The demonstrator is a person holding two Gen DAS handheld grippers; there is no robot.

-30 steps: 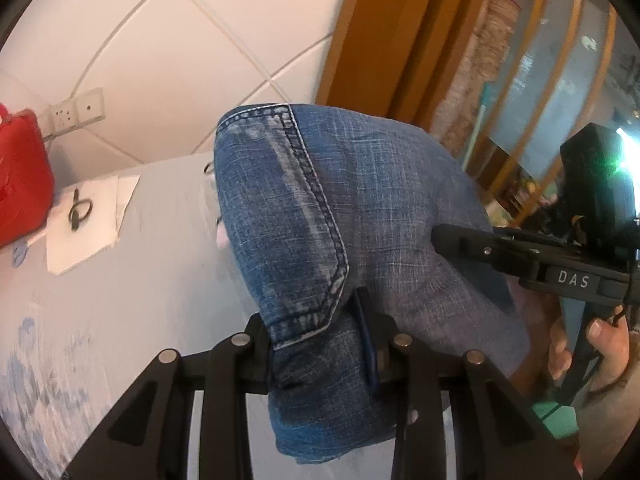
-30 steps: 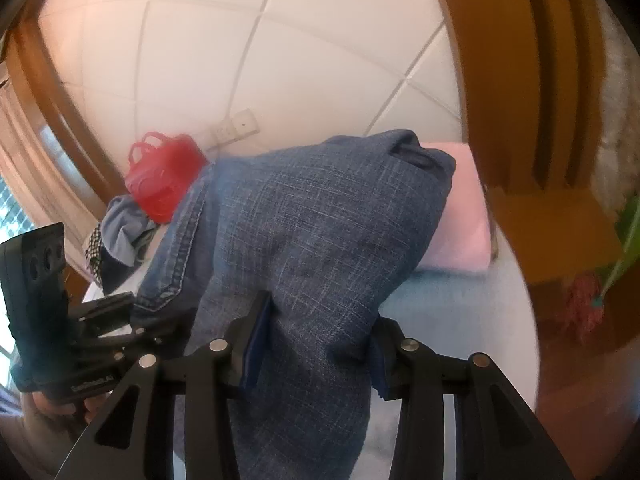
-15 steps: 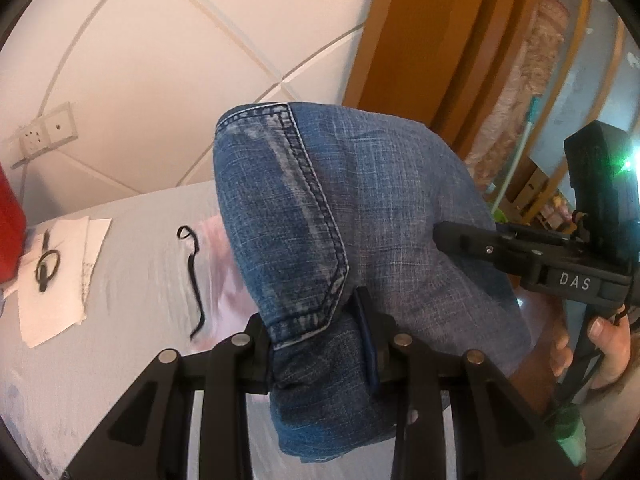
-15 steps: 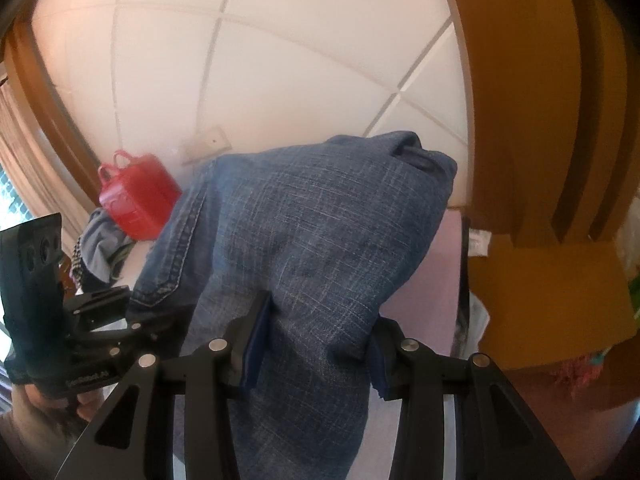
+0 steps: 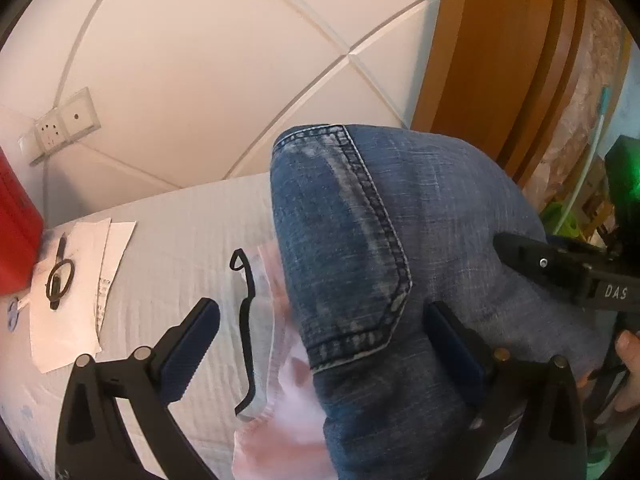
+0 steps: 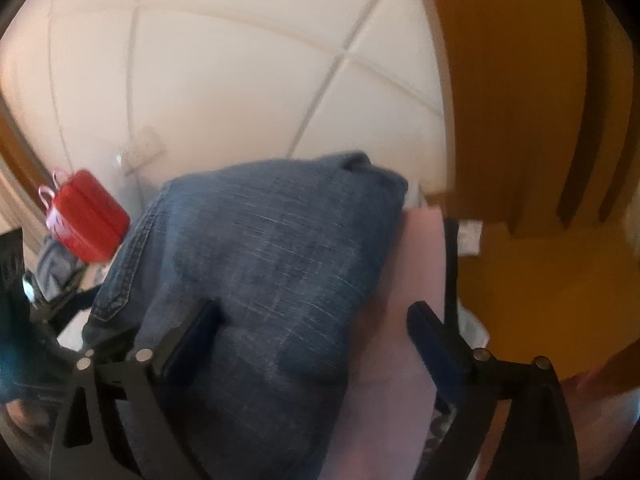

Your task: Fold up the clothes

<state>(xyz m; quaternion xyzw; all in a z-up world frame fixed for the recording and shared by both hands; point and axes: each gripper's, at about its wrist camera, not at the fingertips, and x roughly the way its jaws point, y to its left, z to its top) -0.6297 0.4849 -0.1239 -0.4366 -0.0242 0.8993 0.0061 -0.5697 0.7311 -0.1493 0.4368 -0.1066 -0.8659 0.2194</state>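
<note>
I have both tools spread wide, so neither is pinching anything. The folded jeans (image 5: 384, 280) lie on a pink garment (image 5: 280, 412) on the bed (image 5: 180, 220), bulging up between my fingers. My left gripper (image 5: 320, 344) straddles the bundle's near end with one pad against the denim; my right gripper (image 6: 312, 332) (its view is blurred) has its left finger on the denim and its right finger beside the pink cloth (image 6: 400, 320).

To finish this placement well, I judge I should draw both tools straight back and level, so no pad snags the pocket seam (image 5: 384, 240) and drags the fold open. A black cord (image 5: 246, 320) lying just left of the jeans is worth avoiding.
</note>
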